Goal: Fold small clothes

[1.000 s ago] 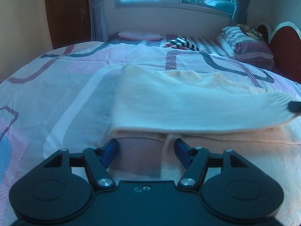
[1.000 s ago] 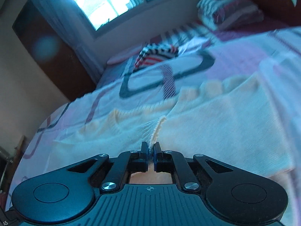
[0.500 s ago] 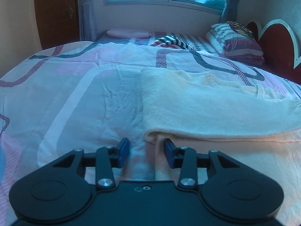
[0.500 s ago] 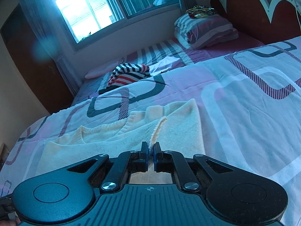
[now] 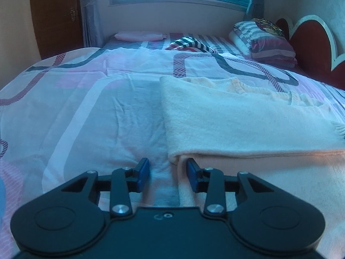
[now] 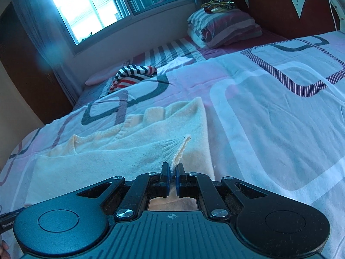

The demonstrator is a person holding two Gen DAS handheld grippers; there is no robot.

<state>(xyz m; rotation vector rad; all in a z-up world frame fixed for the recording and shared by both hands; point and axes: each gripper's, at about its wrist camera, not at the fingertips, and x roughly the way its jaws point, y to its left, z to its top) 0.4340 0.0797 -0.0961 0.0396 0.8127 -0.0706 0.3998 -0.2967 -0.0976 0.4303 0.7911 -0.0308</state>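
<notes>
A wide bed (image 5: 86, 112) with a patterned sheet carries the cream sweater (image 5: 248, 120), which lies flat on the right part, one sleeve folded across the body. The left gripper (image 5: 167, 173) sits low at the sweater's near corner, its tongs apart and holding nothing. The right gripper (image 6: 171, 178) pinches the ribbed sleeve cuff (image 6: 179, 151) between nearly closed tongs.

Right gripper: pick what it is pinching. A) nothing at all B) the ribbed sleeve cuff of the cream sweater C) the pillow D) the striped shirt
B: in the right wrist view the right gripper has its blue pads nearly closed on the ribbed cuff of the cream sweater.
</notes>
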